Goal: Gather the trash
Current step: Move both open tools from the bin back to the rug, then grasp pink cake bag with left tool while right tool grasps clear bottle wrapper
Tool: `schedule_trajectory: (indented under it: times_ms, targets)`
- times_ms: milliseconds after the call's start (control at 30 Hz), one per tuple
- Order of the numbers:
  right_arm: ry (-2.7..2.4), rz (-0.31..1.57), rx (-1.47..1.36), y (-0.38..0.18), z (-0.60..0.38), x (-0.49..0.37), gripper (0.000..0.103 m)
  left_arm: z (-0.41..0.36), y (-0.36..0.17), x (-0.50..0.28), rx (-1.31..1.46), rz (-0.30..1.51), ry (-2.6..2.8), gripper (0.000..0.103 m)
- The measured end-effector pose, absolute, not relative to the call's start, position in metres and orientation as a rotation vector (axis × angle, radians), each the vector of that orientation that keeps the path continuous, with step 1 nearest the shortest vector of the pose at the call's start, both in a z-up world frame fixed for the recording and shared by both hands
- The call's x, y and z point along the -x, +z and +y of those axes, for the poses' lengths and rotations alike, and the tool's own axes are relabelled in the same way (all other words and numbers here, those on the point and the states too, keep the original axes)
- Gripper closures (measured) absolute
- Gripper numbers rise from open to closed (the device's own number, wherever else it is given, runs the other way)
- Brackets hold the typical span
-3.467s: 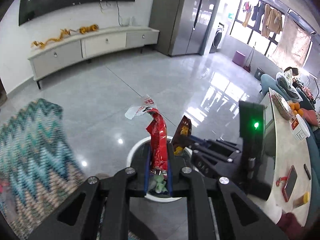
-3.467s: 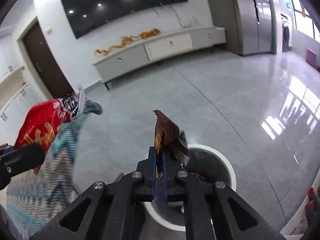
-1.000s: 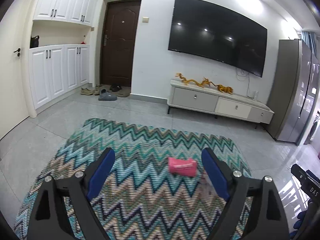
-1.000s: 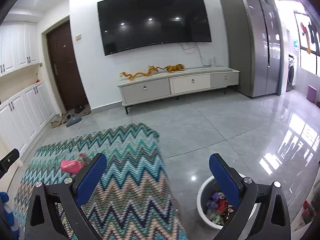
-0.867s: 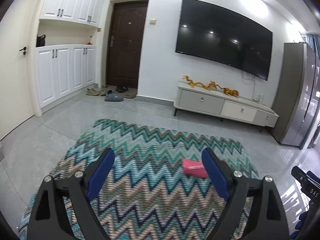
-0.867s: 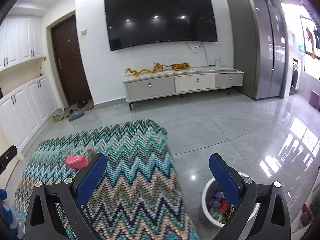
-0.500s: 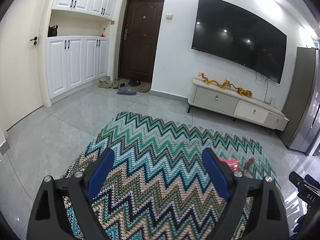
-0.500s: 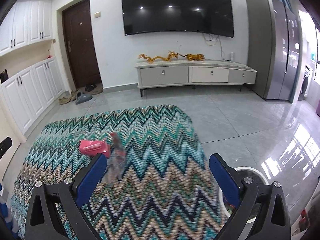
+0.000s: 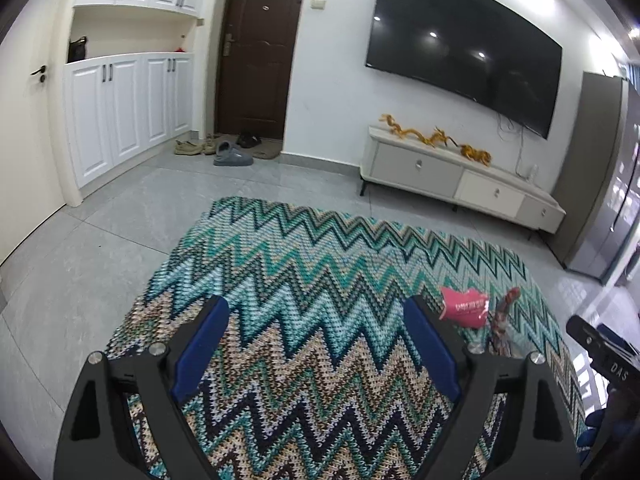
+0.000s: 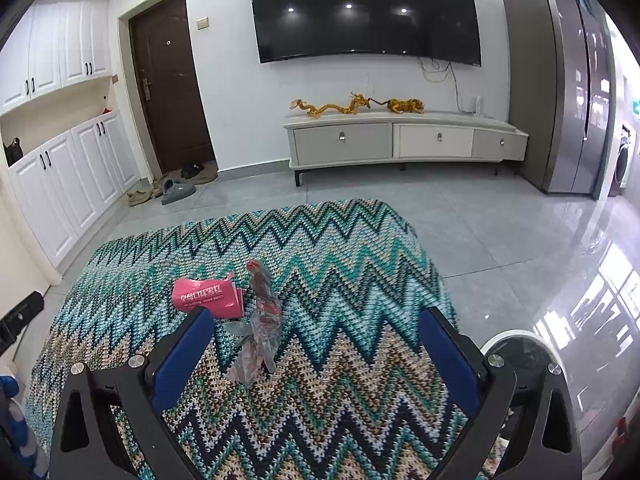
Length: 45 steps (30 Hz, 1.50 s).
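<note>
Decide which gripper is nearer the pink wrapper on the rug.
Right. The right gripper has the pink wrapper just beyond its left finger; the left gripper sees it farther off, past its right finger.

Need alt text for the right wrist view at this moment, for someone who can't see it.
The open right gripper hangs over a zigzag rug, where a pink wrapper and a crumpled clear plastic wrapper lie side by side ahead of its left finger. A white trash bin shows at lower right; a TV and low cabinet line the far wall.
</note>
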State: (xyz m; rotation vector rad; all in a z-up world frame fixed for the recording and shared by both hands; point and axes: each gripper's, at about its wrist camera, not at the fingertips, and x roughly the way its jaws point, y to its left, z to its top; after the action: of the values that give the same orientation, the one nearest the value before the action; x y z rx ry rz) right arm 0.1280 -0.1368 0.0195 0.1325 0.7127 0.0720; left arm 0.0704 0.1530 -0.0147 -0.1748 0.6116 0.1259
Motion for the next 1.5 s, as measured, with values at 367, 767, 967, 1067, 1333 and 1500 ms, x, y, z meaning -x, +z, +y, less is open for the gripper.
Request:
schedule_trajectory:
  times_ms: [367,767,967,1067,1333,1500]
  targets:
    - [0.187,0.749,-0.169,0.004,-0.137,-0.161,0.0,0.112,-0.026,-0.115,0.159,0.717,-0.132,0.014]
    - [0.459,0.774,-0.261,-0.012,-0.139,-0.201,0.035,0.056,-0.066,-0.187,0.133,0.859,-0.283,0.015]
    - [0.537,0.795,-0.317,-0.021,-0.141,-0.218,0.04,0.045,-0.074,-0.209,0.103,0.879,-0.301,0.015]
    - [0.566,0.804,-0.339,-0.025,-0.142,-0.226,0.041,0.039,-0.074,-0.215,0.085,0.874,-0.323,0.015]
    - [0.59,0.836,-0.392,-0.039,-0.151,-0.236,0.071,0.015,-0.083,-0.219,0.008,0.876,-0.355,0.015]
    - [0.579,0.827,-0.431,-0.044,-0.165,-0.235,0.087,0.016,-0.09,-0.228,0.028,0.9,-0.342,0.015]
